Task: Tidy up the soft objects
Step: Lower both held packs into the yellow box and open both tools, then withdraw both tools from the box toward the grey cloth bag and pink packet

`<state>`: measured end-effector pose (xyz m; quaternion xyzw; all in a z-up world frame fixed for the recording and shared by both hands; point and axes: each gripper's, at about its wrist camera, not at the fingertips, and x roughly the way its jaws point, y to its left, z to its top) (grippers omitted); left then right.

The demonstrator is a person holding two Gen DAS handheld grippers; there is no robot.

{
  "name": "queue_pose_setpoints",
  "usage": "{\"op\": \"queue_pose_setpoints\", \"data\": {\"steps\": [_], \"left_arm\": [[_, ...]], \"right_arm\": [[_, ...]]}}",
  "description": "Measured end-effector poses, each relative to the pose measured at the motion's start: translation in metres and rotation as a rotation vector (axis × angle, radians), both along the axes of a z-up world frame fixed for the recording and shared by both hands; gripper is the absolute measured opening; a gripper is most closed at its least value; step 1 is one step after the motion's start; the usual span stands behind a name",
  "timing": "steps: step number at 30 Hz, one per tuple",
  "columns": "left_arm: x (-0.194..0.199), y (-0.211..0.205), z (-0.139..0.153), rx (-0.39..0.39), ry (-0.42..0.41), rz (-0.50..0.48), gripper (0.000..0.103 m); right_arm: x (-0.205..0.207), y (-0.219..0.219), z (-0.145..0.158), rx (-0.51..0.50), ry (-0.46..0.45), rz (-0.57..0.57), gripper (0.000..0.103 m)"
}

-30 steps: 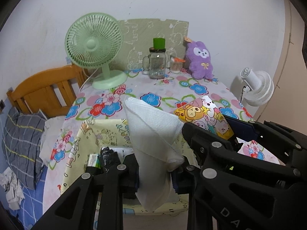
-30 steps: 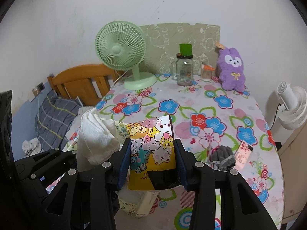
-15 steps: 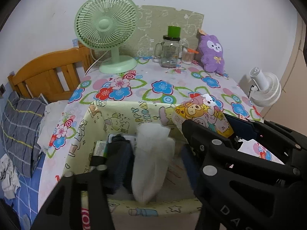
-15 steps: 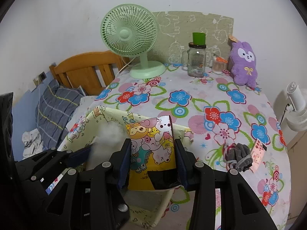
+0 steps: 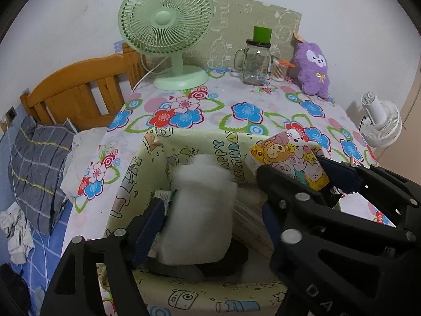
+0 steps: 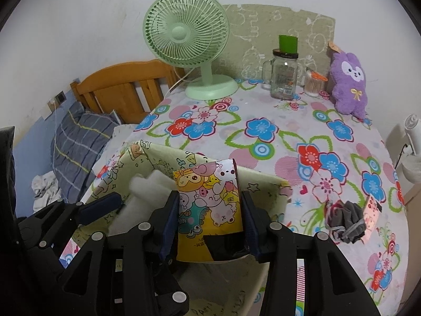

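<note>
A white folded cloth [image 5: 200,210], blurred, sits inside the pale yellow cartoon-print fabric bin [image 5: 184,135] on top of dark items. My left gripper [image 5: 210,192] straddles it with its jaws opening; the pads stand apart from the cloth. My right gripper [image 6: 209,197] is over the bin's right side [image 6: 263,179]. It holds a yellow cartoon-animal pack [image 6: 208,200] upright between its blue pads, which touch the pack's sides while the jaws begin opening. The left wrist view shows that pack [image 5: 286,155] at the bin's right rim.
On the flowered tablecloth stand a green fan [image 6: 186,34], a glass jar with a green lid [image 6: 284,76] and a purple plush [image 6: 347,84]. A grey pouch [image 6: 344,221] with a pink card lies to the right. A wooden headboard [image 5: 76,92] and a checked pillow are to the left.
The white cloth has left my left gripper's grip and dropped into the bin as the jaws spread. Both grippers have sunk closer to the bin. The right pads stand slightly wider.
</note>
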<state>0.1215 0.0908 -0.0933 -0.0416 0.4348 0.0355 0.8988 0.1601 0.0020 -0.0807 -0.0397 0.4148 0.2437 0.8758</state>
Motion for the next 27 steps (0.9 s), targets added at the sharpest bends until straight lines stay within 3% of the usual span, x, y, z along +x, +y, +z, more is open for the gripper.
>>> {"op": "queue_pose_setpoints", "data": {"steps": [3,9,27], "left_arm": [[0.0,0.001,0.0,-0.01,0.0,-0.003,0.086],[-0.001,-0.005,0.004,-0.011,-0.014,-0.018,0.09],[-0.018,-0.041,0.031,0.01,-0.096,-0.082,0.092]], "right_arm": [[0.004,0.002,-0.004,0.009,0.028,0.007,0.069],[0.003,-0.001,-0.003,0.015,0.024,0.0,0.076],[-0.019,-0.04,0.024,0.019,-0.061,-0.071,0.08]]}}
